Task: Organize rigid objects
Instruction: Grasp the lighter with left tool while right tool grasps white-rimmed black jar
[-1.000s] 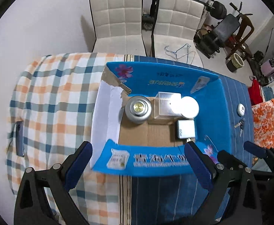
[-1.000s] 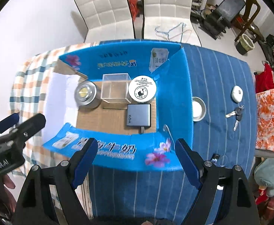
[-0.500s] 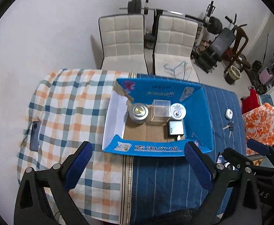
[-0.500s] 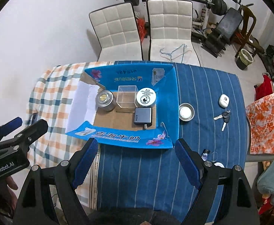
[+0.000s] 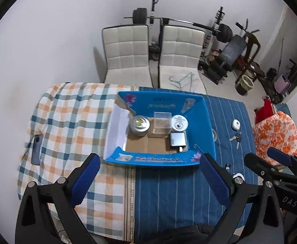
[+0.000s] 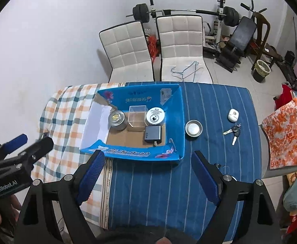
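An open blue cardboard box [image 5: 207, 122] [image 6: 179, 122] sits mid-table. It holds a silver tin [image 5: 139, 124], a clear plastic cube [image 5: 161, 120], a white round tin [image 5: 179, 123] and a grey charger [image 5: 177, 139]. A small metal dish [image 6: 193, 128], a white earbud case [image 6: 233, 114] and keys [image 6: 234, 132] lie on the blue cloth to the box's right. My left gripper [image 5: 149, 158] hangs open high above the box's near side, holding nothing. My right gripper [image 6: 148, 154] hovers beside it, its jaws opening with nothing between them.
A dark phone [image 5: 36, 149] lies on the checked cloth at the table's left edge. Two white chairs [image 6: 180, 46] stand behind the table, with gym equipment [image 6: 237, 38] beyond. An orange patterned cushion [image 6: 286, 134] sits at the right.
Both grippers have risen and pulled back from the box, so the whole table now shows. The objects in the box have not moved.
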Motion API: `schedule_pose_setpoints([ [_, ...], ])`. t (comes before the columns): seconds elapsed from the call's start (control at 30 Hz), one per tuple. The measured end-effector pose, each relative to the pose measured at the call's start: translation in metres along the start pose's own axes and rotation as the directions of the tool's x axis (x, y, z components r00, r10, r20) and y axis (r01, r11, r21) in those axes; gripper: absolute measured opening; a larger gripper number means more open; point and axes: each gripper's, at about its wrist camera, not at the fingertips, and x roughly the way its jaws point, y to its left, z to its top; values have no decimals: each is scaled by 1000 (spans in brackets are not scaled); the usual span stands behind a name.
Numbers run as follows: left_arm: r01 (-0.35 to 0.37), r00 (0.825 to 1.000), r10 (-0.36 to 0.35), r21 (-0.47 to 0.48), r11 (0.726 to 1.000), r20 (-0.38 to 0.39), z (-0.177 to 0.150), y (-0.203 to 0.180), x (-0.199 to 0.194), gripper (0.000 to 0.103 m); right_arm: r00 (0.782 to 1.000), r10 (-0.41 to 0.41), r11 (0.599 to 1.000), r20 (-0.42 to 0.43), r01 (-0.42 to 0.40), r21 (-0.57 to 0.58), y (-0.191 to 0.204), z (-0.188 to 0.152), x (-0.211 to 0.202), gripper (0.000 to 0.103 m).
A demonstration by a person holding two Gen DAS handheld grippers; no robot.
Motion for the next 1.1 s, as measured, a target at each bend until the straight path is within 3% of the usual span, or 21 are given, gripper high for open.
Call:
schedule_pose_setpoints([
  [0.17, 68, 997, -64, 94, 993, -48, 6, -48, 33, 101, 995, -94, 992, -27, 96, 87, -55, -10, 11, 89],
  [0.3, 114, 992, -104, 182, 977, -65, 5, -107, 75, 101, 974, -205, 953, -100, 222, 208, -132, -27, 42, 89],
  [0.43, 135, 986, -100, 294, 946, -131, -8, -175, 129, 101, 955, -135, 903, -263, 228, 365, -220, -68, 110, 89],
  [0.53, 120, 982, -52, 394, 911, -181, -27, -223, 168, 101, 937, -107, 857, -333, 257, 447, -266, -106, 159, 89],
  [0.63, 99, 976, 5, 461, 882, -219, -48, -252, 198, 101, 926, -49, 831, -374, 246, 499, -287, -130, 197, 89],
  [0.77, 89, 962, 49, 476, 875, -270, -68, -264, 221, 100, 931, 1, 817, -364, 209, 537, -299, -141, 231, 89],
  [0.93, 60, 962, 77, 478, 876, -263, -76, -276, 229, 100, 923, -75, 823, -378, 272, 499, -308, -142, 243, 79],
  [1.1, 139, 949, 10, 447, 884, -315, -79, -296, 241, 100, 895, -92, 786, -437, 335, 520, -347, -161, 224, 79],
])
